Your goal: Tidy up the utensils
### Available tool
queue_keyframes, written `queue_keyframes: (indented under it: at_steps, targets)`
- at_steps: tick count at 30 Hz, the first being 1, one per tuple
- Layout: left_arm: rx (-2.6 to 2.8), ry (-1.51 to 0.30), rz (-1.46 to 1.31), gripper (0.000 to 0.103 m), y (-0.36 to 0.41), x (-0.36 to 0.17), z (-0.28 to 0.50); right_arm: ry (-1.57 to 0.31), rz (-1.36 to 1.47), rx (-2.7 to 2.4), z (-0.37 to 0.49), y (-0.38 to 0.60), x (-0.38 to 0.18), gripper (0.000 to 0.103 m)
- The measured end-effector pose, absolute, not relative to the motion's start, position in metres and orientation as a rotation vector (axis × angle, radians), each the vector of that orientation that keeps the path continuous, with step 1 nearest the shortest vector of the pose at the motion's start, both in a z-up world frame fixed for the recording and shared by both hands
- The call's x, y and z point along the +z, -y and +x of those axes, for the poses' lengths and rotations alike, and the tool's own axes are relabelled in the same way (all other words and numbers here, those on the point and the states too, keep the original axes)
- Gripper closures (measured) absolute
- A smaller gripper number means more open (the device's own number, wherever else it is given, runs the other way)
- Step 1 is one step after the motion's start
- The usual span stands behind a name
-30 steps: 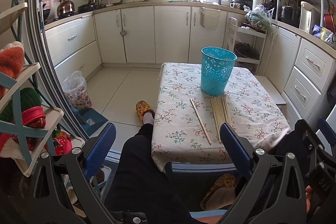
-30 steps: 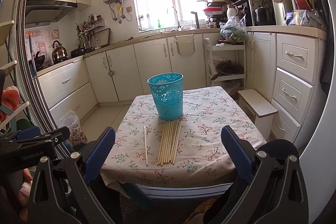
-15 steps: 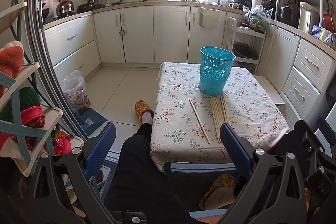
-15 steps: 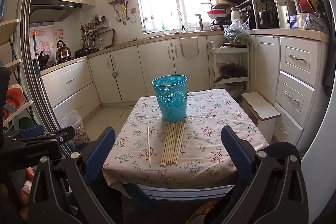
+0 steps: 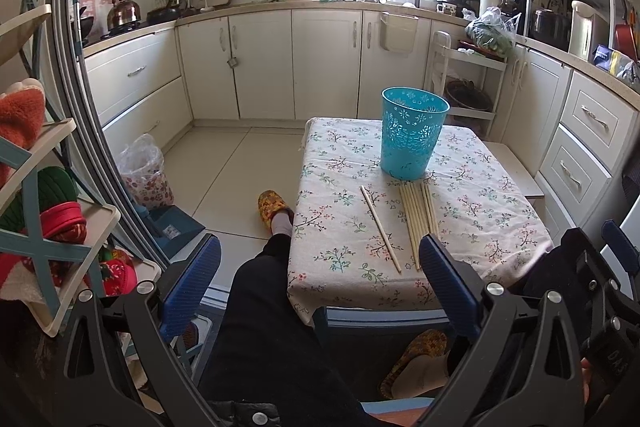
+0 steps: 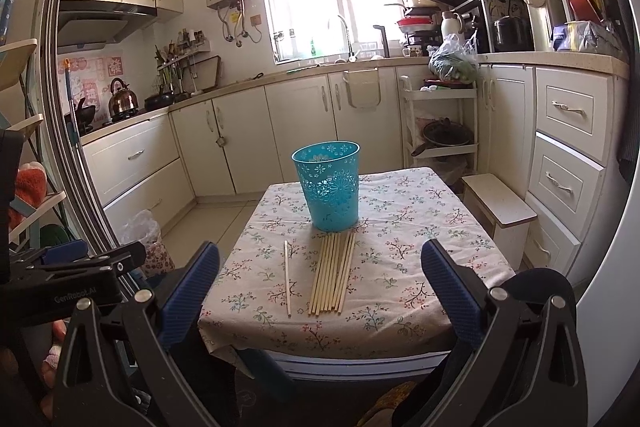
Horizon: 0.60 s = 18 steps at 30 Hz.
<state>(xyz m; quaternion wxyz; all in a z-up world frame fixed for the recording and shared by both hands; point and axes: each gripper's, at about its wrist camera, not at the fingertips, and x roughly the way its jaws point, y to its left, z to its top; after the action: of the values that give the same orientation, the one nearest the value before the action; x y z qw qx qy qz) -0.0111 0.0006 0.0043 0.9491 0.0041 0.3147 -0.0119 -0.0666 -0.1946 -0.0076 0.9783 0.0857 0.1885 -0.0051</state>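
While both claws hang short of the bench, I've got nothing gripped. Right claw (image 6: 320,291): jaws spread wide, empty, aimed straight over the near edge of the bench (image 6: 420,311) at the blue basket (image 6: 328,185). Left claw (image 5: 320,287): also spread wide and empty, sitting off the bench's left near corner, over the person's dark trouser leg (image 5: 272,291). I read this as a start pose: both held back and open so either can drop onto a stick.

Landmark = basket. It stands upright at mid-bench, mouth up, so sticks can go in end-first; I can't see into it.

Chopstick bundle (image 6: 333,273): lies flat on the floral cloth, just in front of the basket, far ends almost at its base, near ends toward me. Long axis runs basket-to-me, sticks side by side and roughly parallel, fanning slightly. Lined up like that they suit picking one at a time across the shaft.

Single chopstick (image 6: 287,277): left of the bundle, apart from it, same near-far axis, slightly skewed in the left wrist view. Being isolated, I judge it the easiest first pick, likely for the left claw.

Nothing organized yet, judging by the layout.
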Motion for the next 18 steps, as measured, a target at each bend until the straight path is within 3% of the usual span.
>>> queue_keyframes:
  at_steps: [18]
  targets:
    - [-0.024,-0.638,0.013,0.008,0.0007,0.0045,-0.0125,-0.355,0.164,0.011,-0.0711,0.1916,-0.0082,0.006]
